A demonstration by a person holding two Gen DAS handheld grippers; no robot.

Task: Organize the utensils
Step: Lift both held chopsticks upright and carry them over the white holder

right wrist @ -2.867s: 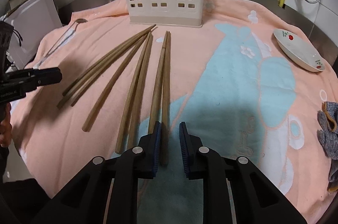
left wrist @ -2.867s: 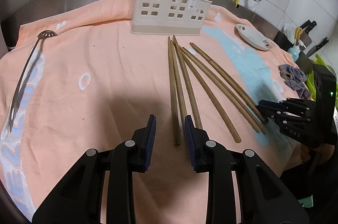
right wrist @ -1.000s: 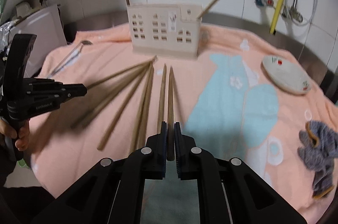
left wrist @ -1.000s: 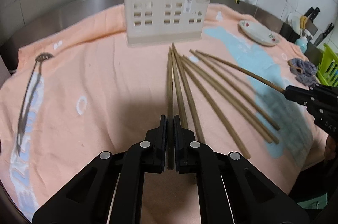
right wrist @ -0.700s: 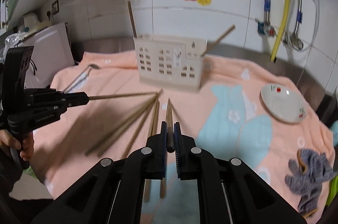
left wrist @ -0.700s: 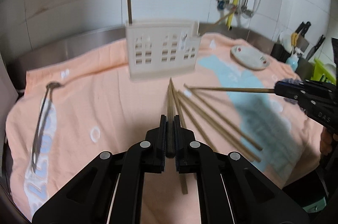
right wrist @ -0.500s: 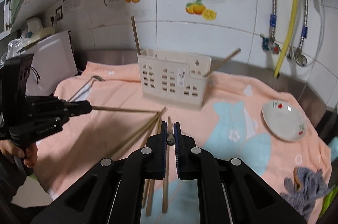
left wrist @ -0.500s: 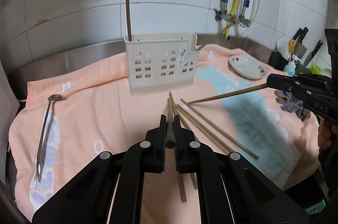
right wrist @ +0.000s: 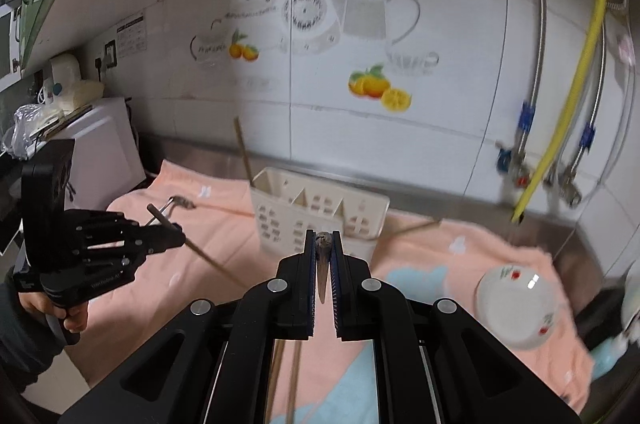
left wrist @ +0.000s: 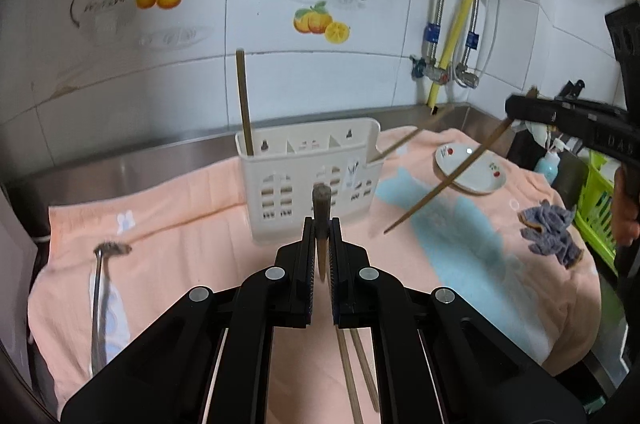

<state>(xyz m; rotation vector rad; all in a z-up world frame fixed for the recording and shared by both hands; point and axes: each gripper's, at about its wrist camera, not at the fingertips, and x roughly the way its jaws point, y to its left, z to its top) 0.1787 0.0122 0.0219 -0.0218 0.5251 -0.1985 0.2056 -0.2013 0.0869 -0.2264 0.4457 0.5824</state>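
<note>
My left gripper [left wrist: 321,226] is shut on a wooden chopstick [left wrist: 321,198] that points forward and is lifted above the peach towel [left wrist: 192,248]. My right gripper [right wrist: 323,238] is shut on another chopstick [right wrist: 323,242], also raised. In the left wrist view the right gripper [left wrist: 511,109] shows at the right with its chopstick [left wrist: 448,180] slanting down. In the right wrist view the left gripper [right wrist: 178,234] shows at the left. The cream utensil holder [left wrist: 312,168] stands ahead, with one upright chopstick [left wrist: 244,104] and one leaning out to the right [left wrist: 412,136]. More chopsticks [left wrist: 352,376] lie on the towel below.
A metal skimmer [left wrist: 100,296] lies at the towel's left. A small plate [left wrist: 468,168], a grey cloth [left wrist: 552,232] and a green basket [left wrist: 596,200] are to the right. The tiled wall and pipes [right wrist: 560,112] stand behind; a white appliance [right wrist: 100,152] is at the far left.
Both grippers have risen off the towel, each carrying the chopstick it closed on. The holder now sits lower in both views and the wall fills the upper part.
</note>
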